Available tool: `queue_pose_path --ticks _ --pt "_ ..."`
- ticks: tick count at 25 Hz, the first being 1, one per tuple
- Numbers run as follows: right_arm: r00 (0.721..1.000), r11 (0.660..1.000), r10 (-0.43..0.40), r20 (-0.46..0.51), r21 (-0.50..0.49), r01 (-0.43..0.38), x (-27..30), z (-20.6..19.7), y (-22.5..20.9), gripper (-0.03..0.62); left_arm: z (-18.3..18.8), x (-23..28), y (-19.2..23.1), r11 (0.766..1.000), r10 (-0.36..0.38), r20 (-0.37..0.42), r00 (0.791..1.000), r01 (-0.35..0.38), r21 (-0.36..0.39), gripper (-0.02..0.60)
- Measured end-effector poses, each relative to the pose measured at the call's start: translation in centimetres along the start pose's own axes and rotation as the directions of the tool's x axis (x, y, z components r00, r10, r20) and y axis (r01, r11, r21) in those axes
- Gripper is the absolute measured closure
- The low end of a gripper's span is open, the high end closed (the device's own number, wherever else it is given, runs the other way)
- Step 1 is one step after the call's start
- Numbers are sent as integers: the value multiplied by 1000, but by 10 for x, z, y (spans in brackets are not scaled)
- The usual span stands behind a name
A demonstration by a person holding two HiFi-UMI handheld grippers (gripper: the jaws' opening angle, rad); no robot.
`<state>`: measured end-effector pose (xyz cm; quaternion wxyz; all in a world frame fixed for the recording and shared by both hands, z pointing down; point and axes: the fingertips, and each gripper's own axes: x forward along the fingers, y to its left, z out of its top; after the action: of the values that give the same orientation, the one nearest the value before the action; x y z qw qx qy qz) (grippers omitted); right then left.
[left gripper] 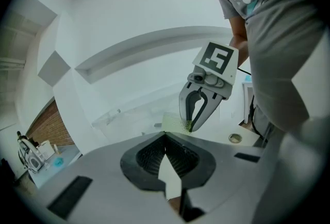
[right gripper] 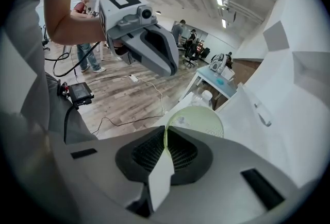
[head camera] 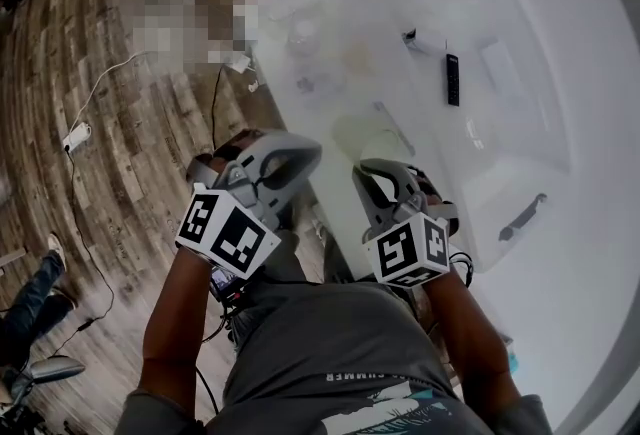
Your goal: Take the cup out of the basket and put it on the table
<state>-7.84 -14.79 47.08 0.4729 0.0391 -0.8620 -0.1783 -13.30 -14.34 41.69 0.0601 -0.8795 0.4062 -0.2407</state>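
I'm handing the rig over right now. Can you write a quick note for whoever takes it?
Left gripper: shut, empty, pointing toward the cup.
Right gripper: shut on the rim of the pale green cup.
Cup: held at the near edge of the white table; I can't tell whether it touches. I can't make out the basket.
Done: cup is out.
Left: set it on the table, release.

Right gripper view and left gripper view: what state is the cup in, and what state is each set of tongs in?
cup: pinched by its rim, looks empty.
right tongs: shut on the cup's rim.
left tongs: shut, nothing between them.
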Motion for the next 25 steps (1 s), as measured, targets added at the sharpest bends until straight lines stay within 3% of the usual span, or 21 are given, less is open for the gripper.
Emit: queue_pose_path --ticks 13,25 --pt "980 989 148 -134 49 -143 67 -56 37 566 -34 11 -15 997 -29 -29 999 27 -67 572" --pt "917 963 267 -298 59 -262 100 -89 64 566 -53 10 -29 994 -48 -59 997 42 -103 572"
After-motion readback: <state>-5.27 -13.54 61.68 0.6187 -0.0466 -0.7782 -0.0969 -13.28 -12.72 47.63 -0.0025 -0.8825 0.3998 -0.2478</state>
